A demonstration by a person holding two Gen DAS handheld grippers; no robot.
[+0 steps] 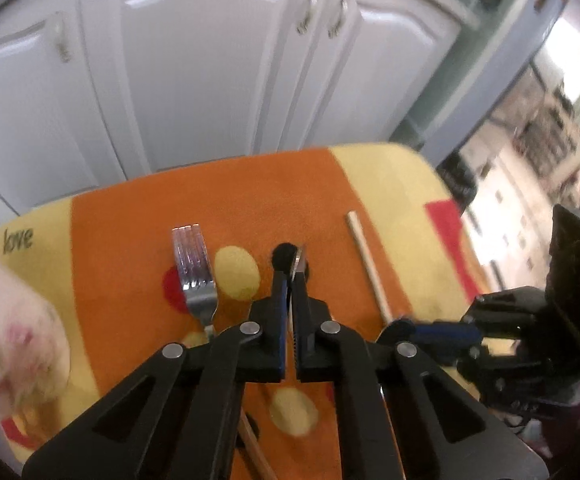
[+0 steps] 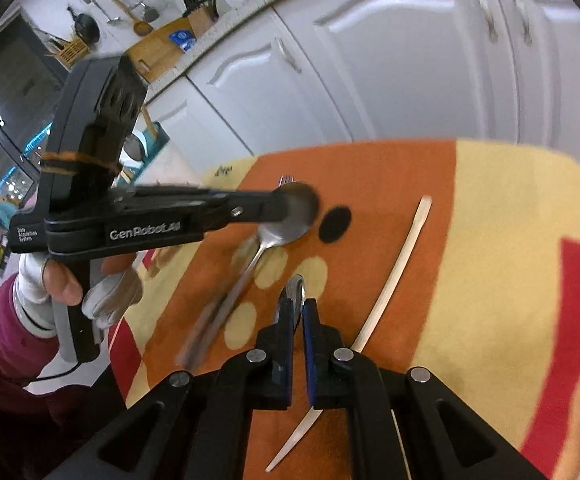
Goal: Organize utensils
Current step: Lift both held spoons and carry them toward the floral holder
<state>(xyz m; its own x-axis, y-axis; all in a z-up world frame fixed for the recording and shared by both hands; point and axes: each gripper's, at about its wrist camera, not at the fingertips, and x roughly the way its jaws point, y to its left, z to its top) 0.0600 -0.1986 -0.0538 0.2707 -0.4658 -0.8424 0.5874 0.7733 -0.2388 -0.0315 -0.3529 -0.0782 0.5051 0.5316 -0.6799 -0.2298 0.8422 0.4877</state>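
An orange, yellow and red cloth [image 1: 130, 248] covers the table. My left gripper [image 1: 291, 276] is shut on the bowl of a silver spoon [image 2: 286, 232]. In the right wrist view the spoon's handle hangs down, blurred, above the cloth. A fork [image 1: 194, 272] lies on the cloth to the left of that gripper and a pale chopstick [image 1: 365, 264] to its right. My right gripper [image 2: 297, 304] is shut on a thin silver utensil [image 2: 295, 286] seen edge-on; I cannot tell which kind. The chopstick [image 2: 393, 272] runs past its right side and under it.
White cabinet doors [image 1: 210, 72] stand just beyond the table's far edge. A white flowered plate [image 1: 18, 340] sits at the cloth's left end. A second wooden stick [image 1: 254, 448] lies under my left gripper. A gloved hand [image 2: 106, 296] holds the left gripper's handle.
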